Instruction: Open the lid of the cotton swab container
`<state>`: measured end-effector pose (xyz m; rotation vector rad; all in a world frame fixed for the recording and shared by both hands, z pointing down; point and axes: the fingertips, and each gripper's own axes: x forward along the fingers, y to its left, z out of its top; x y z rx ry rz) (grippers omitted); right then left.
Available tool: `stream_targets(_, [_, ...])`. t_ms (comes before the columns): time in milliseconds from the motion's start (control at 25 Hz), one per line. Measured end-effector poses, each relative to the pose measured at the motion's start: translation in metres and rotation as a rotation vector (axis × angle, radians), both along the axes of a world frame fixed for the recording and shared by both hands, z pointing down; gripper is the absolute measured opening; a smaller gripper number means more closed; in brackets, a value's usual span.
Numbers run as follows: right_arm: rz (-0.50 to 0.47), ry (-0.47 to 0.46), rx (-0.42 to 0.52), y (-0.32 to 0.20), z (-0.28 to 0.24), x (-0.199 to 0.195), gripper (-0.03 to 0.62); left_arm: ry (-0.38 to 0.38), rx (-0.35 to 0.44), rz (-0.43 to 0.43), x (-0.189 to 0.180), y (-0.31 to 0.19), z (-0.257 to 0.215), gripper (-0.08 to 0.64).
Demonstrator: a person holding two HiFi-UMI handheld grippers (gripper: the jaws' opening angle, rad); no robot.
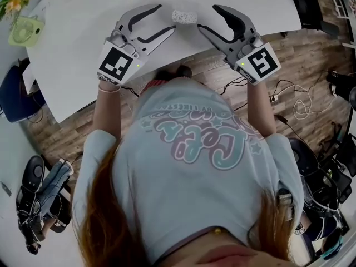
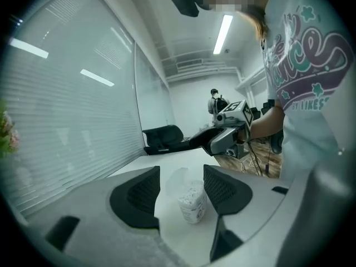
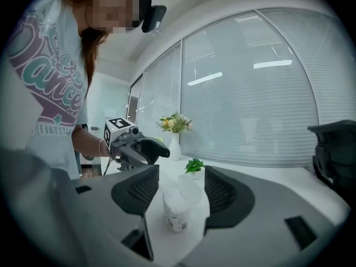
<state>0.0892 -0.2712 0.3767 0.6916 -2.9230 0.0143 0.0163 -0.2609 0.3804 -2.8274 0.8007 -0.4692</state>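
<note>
The cotton swab container (image 1: pixel 184 16) is a small clear tub packed with white swabs, standing on the white table (image 1: pixel 83 60) between my two grippers. Its clear lid (image 2: pixel 179 179) stands tipped up at the tub's back. The left gripper (image 1: pixel 167 18) hovers just left of it, jaws apart and holding nothing. Just right of it, the right gripper (image 1: pixel 207 17) hangs the same way. In the left gripper view the container (image 2: pixel 192 202) shows beyond the gripper (image 2: pixel 181 168), clear of both pads. In the right gripper view the container (image 3: pixel 177 210) likewise sits past the gripper (image 3: pixel 181 168), untouched.
A small green plant (image 3: pixel 193 166) and a vase of flowers (image 3: pixel 174 129) stand on the table beyond the container. A green object (image 1: pixel 25 29) lies at the far left. A black chair (image 2: pixel 164 138) is by the table's end. Cables (image 1: pixel 303 107) lie on the wooden floor.
</note>
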Motion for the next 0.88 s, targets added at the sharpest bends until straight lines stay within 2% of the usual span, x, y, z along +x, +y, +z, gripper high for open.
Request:
stream_targets(200, [0.031,-0.010,0.026,0.004,-0.021,0.006,0.245,0.125,-0.003,-0.063,0.005,0.002,-0.033,0.221])
stream_targets(280, [0.038,-0.033,0.040,0.005,-0.033,0.007,0.245,0.139,0.011,-0.076,0.006,0.004,-0.043,0.221])
stream_targets(440, [0.049,-0.056,0.054,0.007,-0.047,0.007,0.239,0.120,0.073,-0.123,0.008,0.004,-0.056,0.219])
stream_targets(600, [0.049,-0.081,0.075,0.009,-0.060,0.006,0.214,0.207,0.048,-0.167,0.007,0.004,-0.069,0.189])
stream_targets(720, [0.055,-0.106,0.091,0.009,-0.070,0.005,0.191,0.226,0.045,-0.174,0.006,0.004,-0.074,0.163])
stream_targets(880, [0.064,-0.108,0.098,0.008,-0.073,0.003,0.129,0.250,0.038,-0.185,0.004,0.005,-0.077,0.120])
